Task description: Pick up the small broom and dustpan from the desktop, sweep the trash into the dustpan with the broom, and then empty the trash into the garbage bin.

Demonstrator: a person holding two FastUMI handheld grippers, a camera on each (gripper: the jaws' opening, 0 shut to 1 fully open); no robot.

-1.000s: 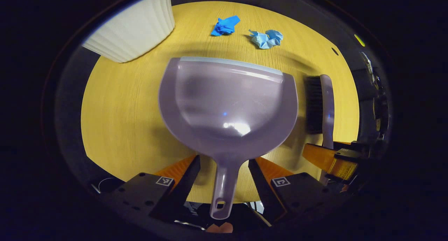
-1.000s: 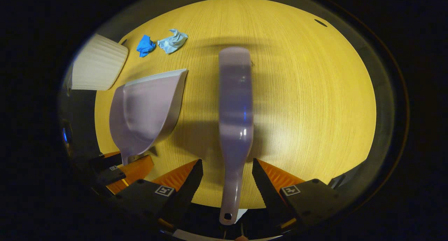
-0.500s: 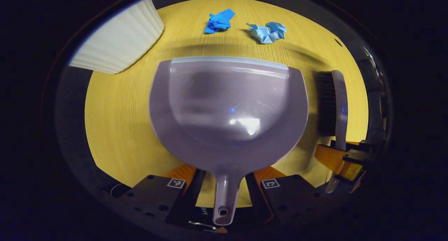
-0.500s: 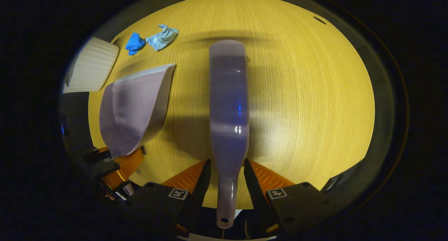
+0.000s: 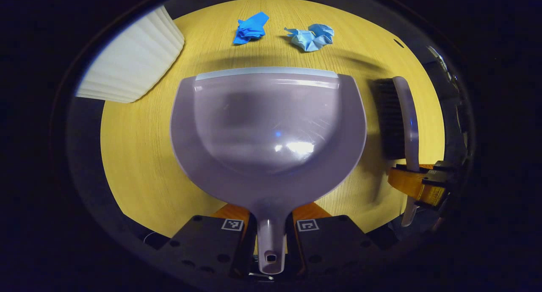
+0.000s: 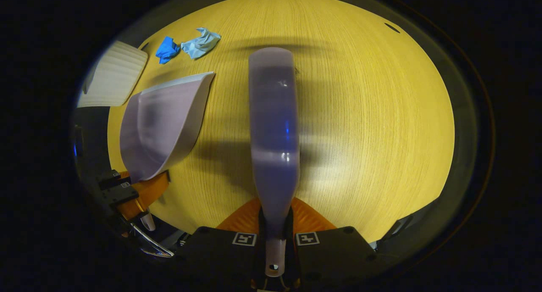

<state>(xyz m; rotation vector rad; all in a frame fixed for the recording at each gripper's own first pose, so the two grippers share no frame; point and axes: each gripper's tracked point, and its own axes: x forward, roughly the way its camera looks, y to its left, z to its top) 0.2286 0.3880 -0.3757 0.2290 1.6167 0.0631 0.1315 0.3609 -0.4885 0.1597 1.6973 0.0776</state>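
1. The dustpan (image 5: 268, 135) is one pale lilac, glossy plastic scoop with a lighter strip along its far lip; it lies on the yellow wood-grain bench (image 5: 135, 156) with its mouth facing the far side.
2. The left tool (image 5: 271, 228) has its fingers pressed in on both sides of the dustpan's narrow handle, pinching it at the near edge of the bench.
3. The broom (image 6: 273, 126) is one lilac brush, seen from its smooth back in the right gripper view; in the left gripper view its dark bristles (image 5: 387, 118) face left toward the dustpan, just to the right of it.
4. The right tool (image 6: 275, 237) is closed tight on the broom's slim handle, both fingers against it.
5. The dustpan's bowl holds nothing, just a bright glare spot.
6. One white ribbed garbage bin (image 5: 131, 63) stands at the far left of the bench; its inside cannot be seen.
7. Two pieces of trash lie on the far side, beyond the dustpan's lip: a deep blue crumpled scrap (image 5: 250, 28) and, just right of it, a pale blue crumpled scrap (image 5: 311, 36), close but apart.
8. Count: one dustpan, one broom, one bin, two scraps, two tools.
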